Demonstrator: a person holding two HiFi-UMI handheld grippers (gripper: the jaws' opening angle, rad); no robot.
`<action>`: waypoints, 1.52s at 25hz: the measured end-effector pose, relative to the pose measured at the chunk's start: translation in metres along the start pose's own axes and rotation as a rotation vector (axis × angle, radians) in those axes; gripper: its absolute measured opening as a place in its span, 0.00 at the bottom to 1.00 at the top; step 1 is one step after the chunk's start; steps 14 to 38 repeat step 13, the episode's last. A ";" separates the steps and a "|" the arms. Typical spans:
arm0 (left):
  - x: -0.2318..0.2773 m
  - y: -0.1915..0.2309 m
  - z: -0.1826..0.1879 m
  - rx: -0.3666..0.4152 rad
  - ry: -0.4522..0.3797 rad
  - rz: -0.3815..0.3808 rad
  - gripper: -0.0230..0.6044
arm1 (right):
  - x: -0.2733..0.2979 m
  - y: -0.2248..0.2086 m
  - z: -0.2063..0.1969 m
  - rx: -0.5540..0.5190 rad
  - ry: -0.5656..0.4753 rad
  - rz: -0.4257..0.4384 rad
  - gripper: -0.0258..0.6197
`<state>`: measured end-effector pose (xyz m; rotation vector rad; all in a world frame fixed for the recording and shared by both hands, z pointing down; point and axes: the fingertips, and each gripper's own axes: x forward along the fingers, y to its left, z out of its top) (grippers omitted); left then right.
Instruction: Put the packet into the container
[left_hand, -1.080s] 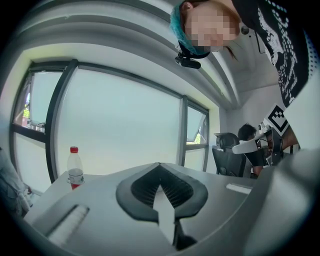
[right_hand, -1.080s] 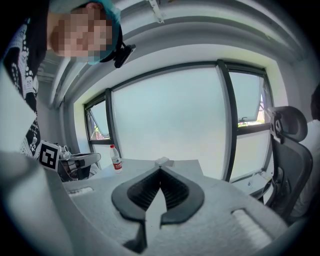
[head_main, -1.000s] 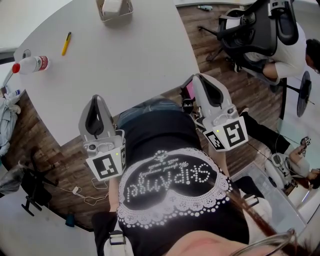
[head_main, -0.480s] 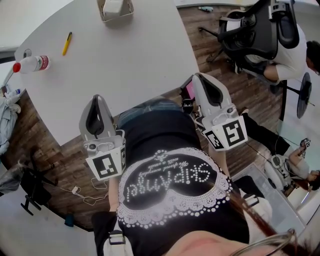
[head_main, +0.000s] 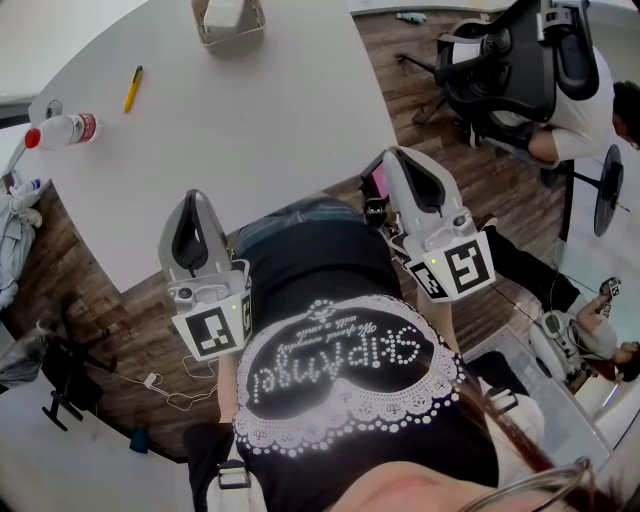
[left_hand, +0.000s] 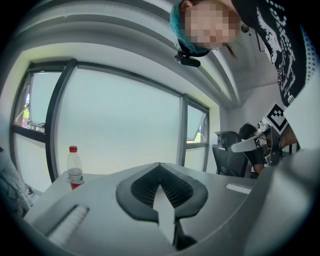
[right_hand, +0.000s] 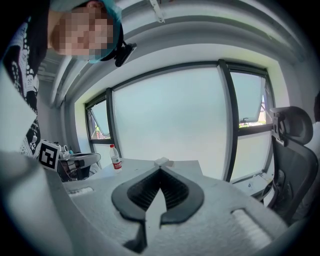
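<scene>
Your left gripper (head_main: 194, 198) and right gripper (head_main: 400, 155): fingers pressed together, empty; small grey container (head_main: 232, 36), white packet (head_main: 226, 12) seemingly inside, lies top-centre across the pale surface (head_main: 260, 130), nearer the left.

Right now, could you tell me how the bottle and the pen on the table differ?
The bottle stands upright; the pen lies flat. The bottle is clear with a red cap; the pen is yellow. The bottle is bulkier than the slim pen. Both rest on the white table.
</scene>
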<state>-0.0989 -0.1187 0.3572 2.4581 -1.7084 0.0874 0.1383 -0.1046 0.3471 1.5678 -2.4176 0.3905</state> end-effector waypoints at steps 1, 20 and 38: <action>0.000 0.000 0.000 0.000 0.001 0.001 0.04 | 0.000 0.000 0.000 0.000 0.000 0.000 0.03; 0.001 0.000 -0.002 -0.006 0.000 0.005 0.04 | 0.000 -0.003 -0.002 -0.002 0.006 -0.004 0.03; 0.001 0.000 -0.002 -0.006 0.000 0.005 0.04 | 0.000 -0.003 -0.002 -0.002 0.006 -0.004 0.03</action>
